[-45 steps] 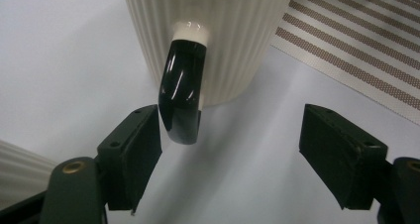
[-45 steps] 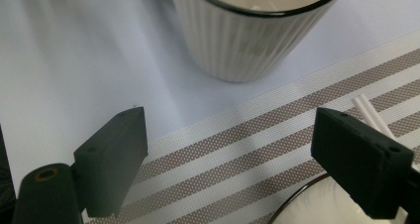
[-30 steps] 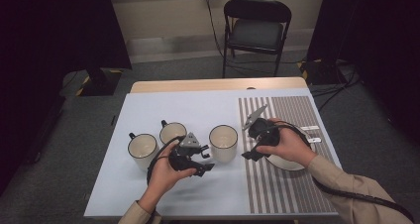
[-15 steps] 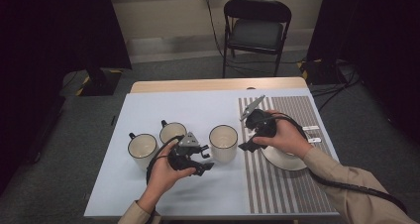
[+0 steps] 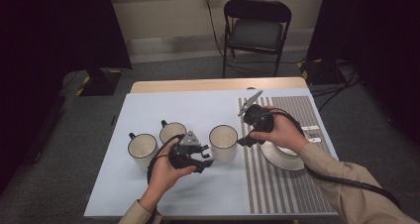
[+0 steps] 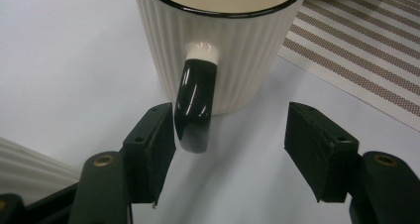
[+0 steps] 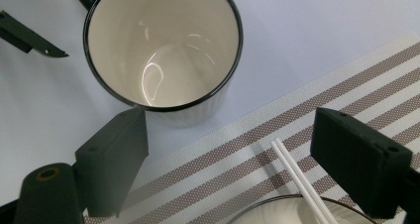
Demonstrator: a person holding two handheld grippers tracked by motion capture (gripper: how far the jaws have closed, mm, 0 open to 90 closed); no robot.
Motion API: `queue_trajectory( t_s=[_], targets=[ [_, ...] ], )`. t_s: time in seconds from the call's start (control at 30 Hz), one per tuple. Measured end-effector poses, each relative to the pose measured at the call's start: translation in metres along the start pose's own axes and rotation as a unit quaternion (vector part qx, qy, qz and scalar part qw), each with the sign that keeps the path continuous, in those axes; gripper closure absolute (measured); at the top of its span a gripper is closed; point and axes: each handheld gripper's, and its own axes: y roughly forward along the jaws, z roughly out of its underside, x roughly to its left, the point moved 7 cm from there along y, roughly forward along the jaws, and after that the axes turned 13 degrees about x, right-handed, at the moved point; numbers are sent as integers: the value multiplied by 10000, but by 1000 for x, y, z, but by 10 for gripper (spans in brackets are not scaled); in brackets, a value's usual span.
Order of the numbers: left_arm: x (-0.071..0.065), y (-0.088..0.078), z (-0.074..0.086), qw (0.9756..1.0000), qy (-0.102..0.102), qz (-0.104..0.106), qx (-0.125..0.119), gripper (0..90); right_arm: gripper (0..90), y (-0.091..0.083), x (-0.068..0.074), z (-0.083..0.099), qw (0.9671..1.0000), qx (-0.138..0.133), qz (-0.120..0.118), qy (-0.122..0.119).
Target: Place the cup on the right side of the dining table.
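Left gripper view is showing the left tongs [image 6: 230, 149] closing around the empty mug [image 6: 218, 40]'s black handle [image 6: 194, 105], not yet pinching, while the right tongs [image 7: 247, 164] are hanging open lower right.

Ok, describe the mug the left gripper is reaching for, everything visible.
The mug is cream, looks ceramic, with ribbed sides, a thin black rim and a glossy black handle on a cream stub. It stands upright and empty on the pale blue mat, just left of the striped placemat. The left gripper has its jaws either side of the handle, one almost against it, not yet clamped.
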Motion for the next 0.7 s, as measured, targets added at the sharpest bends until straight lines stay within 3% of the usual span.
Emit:
queue_trajectory(
  t_s=[0.33, 0.7],
  targets=[
    [3, 0, -1, 9998, 151, -136, 53, 492, 143, -1, -8, -5, 9999, -4, 43, 149],
    [6, 1, -1, 9993, 116, -343, 132, 626, 147, 3, -14, -16, 9997, 83, 47, 209]
  ],
)
